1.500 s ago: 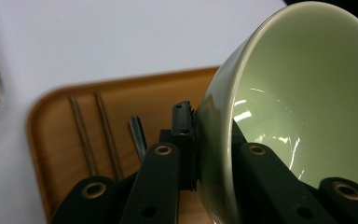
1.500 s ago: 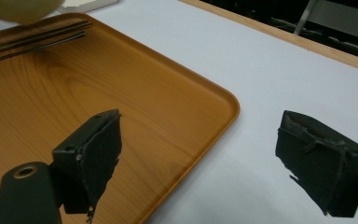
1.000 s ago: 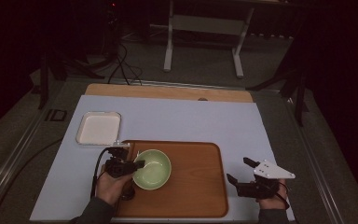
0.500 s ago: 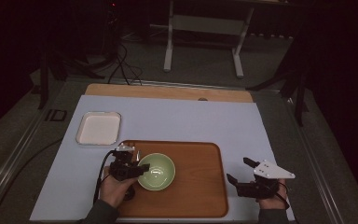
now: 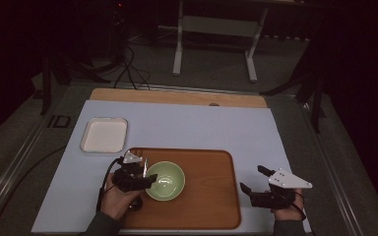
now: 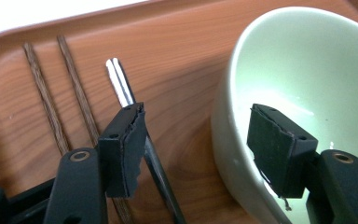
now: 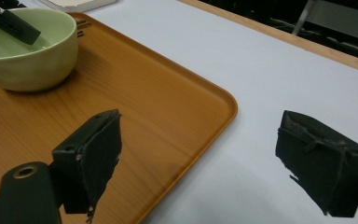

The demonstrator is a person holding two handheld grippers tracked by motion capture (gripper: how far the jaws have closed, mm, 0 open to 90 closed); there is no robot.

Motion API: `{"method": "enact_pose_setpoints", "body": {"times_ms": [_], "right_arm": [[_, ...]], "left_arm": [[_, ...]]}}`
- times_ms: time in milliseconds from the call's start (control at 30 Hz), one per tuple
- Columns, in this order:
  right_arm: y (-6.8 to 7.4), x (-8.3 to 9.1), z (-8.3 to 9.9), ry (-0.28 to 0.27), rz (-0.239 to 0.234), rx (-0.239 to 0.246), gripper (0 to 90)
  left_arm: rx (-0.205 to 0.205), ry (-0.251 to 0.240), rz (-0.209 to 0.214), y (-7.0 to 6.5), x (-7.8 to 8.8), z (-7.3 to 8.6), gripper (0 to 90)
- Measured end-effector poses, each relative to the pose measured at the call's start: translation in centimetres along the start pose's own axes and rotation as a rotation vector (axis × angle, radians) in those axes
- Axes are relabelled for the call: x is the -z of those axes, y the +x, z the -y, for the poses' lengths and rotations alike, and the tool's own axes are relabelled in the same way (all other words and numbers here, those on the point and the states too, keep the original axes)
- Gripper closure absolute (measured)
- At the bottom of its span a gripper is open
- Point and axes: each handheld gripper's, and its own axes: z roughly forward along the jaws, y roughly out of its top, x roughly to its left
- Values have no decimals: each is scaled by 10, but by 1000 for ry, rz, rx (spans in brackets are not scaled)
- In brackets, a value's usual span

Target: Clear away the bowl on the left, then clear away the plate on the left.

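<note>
The left gripper's fingers [image 6: 121, 149] have just been opening and now straddle the rim of the pale green ceramic bowl [image 5: 165, 180] on the brown wooden tray [image 5: 211, 206], pads clear. Lift straight off so neither pad drags the rim. The right gripper [image 5: 254, 190] rests apart-fingered on the counter.

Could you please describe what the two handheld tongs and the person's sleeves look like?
Both tongs are black. The left tongs trail a black cable; the right tongs carry a grey three-cornered plate. Their pads are blocky, with frayed edges. The sleeves look dark.
</note>
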Motion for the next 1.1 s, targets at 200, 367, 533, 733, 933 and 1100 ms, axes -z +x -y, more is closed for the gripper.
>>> {"method": "enact_pose_setpoints", "body": {"times_ms": [200, 367, 533, 733, 933, 1100], "right_arm": [[-1, 1, 0, 0, 4, -1, 138], [-1, 1, 0, 0, 6, -1, 139], [-1, 1, 1, 2, 6, -1, 139], [-1, 0, 1, 4, 1, -5, 138], [-1, 0, 1, 5, 1, -2, 138], [-1, -1, 1, 8, 0, -3, 139]], "left_arm": [[-38, -51, 16, -2, 11, -2, 347], [-5, -107, 54, 5, 19, -1, 342], [-8, -132, 53, 5, 23, 0, 342], [-2, -172, 30, 10, 32, -2, 340], [32, -209, -6, 20, 43, -2, 359], [47, -225, -42, 31, 55, -6, 380]]}}
